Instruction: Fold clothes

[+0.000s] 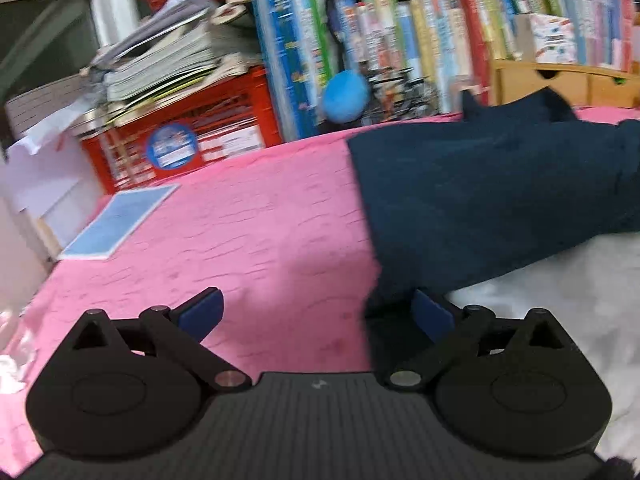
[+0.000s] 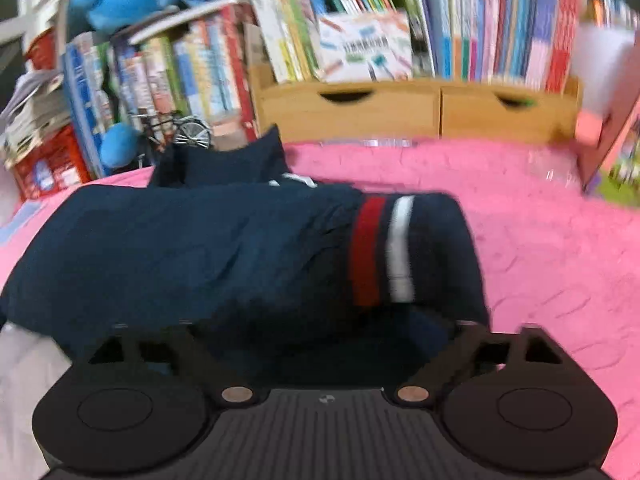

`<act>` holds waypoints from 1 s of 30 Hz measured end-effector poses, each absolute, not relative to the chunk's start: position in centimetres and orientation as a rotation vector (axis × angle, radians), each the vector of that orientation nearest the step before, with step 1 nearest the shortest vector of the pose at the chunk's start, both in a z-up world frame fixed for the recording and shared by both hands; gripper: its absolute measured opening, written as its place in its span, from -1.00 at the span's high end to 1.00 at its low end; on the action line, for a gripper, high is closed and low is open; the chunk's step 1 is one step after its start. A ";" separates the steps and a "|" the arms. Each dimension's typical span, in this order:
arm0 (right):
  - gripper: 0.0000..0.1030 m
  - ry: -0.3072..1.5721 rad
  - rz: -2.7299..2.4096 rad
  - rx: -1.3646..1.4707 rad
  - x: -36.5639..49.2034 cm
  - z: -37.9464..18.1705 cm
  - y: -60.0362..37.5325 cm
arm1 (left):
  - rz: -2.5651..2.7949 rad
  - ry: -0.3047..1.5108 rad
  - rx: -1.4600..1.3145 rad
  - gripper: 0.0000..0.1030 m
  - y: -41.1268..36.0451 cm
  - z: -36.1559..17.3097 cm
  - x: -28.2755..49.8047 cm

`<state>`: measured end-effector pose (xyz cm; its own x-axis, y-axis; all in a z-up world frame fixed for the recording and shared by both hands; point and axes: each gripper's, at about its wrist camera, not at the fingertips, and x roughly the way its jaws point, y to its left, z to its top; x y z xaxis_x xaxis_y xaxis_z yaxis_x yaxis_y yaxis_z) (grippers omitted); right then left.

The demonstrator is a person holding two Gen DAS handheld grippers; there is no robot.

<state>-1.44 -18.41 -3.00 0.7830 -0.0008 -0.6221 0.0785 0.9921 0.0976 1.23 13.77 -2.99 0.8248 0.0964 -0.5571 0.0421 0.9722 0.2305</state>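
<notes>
A navy garment lies folded on the pink bedspread. In the right wrist view the garment shows a red and a white stripe near its right end. My left gripper stands open at the garment's near left corner, its right finger beside the cloth edge and its left finger over bare pink. My right gripper is open too, its fingers spread wide at the garment's near edge, with dark cloth lying between them and no pad pressing. A white cloth lies under the garment's near side.
Rows of books and a wooden drawer box line the far edge. A red crate with stacked papers stands at the back left, a blue card lies on the pink cover, and a toy bicycle stands behind the garment.
</notes>
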 end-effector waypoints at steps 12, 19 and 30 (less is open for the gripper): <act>-1.00 0.558 0.088 0.127 -1.7 -0.5 -17.6 | -0.102 0.470 0.056 -0.97 11.9 1.6 1.1; -1.00 0.670 0.113 0.105 -0.1 -3.8 -15.9 | -0.054 0.640 0.218 -0.98 9.0 -3.3 4.4; -1.00 0.612 0.222 0.021 -2.1 -2.7 -15.6 | -0.156 0.545 0.096 -1.00 10.9 0.0 1.9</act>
<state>-2.10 -15.61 -2.69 0.7955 0.2127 -0.5674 -0.2002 0.9760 0.0853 1.90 10.87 -0.02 0.8436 -0.1220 -0.5229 0.1732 0.9836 0.0498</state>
